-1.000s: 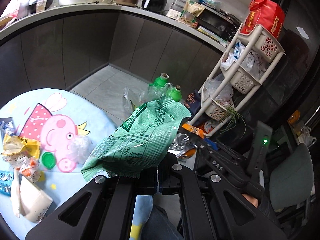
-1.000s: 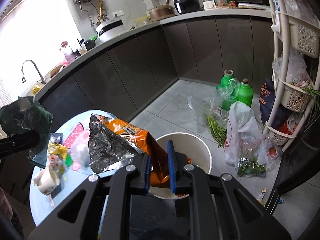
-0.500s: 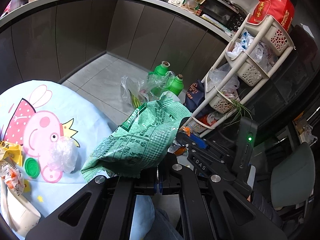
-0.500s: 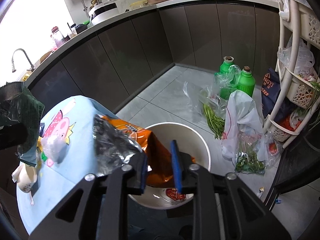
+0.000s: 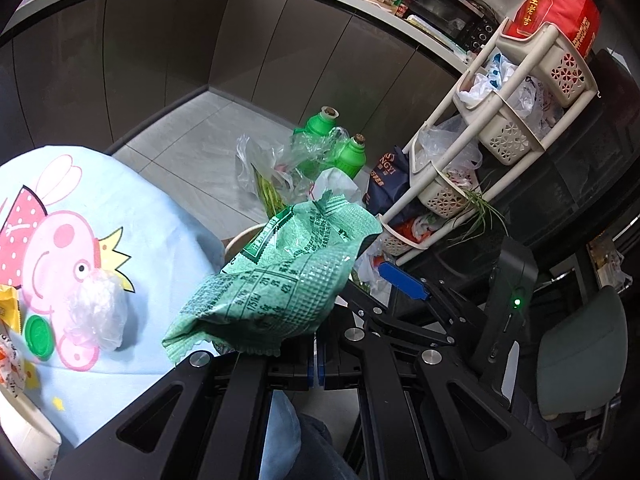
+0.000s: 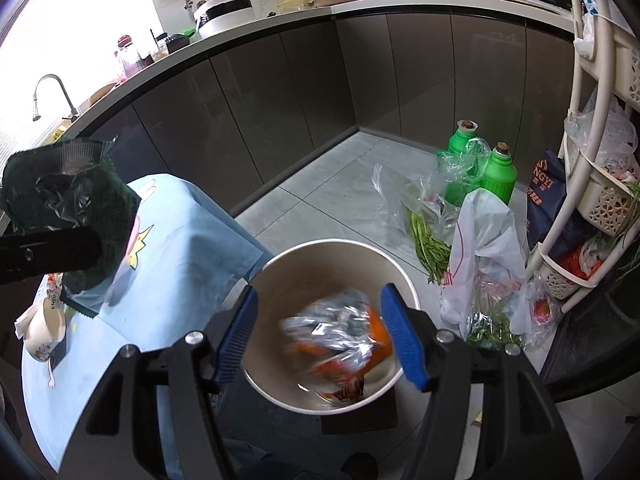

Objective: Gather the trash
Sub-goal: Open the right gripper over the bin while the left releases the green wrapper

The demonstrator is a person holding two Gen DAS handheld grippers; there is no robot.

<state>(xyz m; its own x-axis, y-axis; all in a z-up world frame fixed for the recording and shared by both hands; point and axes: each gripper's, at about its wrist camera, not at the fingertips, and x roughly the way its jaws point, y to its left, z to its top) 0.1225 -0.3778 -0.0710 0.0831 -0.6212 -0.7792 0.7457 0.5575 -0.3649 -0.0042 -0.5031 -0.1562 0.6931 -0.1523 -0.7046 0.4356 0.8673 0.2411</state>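
Below, the right gripper (image 6: 324, 336) hangs over the bin (image 6: 280, 268), its blue-padded jaws spreading apart with nothing pressed between them. An orange bag (image 6: 340, 340), blurred, sits loose inside the bin's mouth. Beside it, the left gripper (image 5: 316, 368) is clamped on a green bag (image 5: 280, 280), held above the edge of the table (image 5: 160, 220). On the table lie a clear wrap (image 5: 98, 308), a green lid (image 5: 38, 336) and a cup (image 6: 44, 328).
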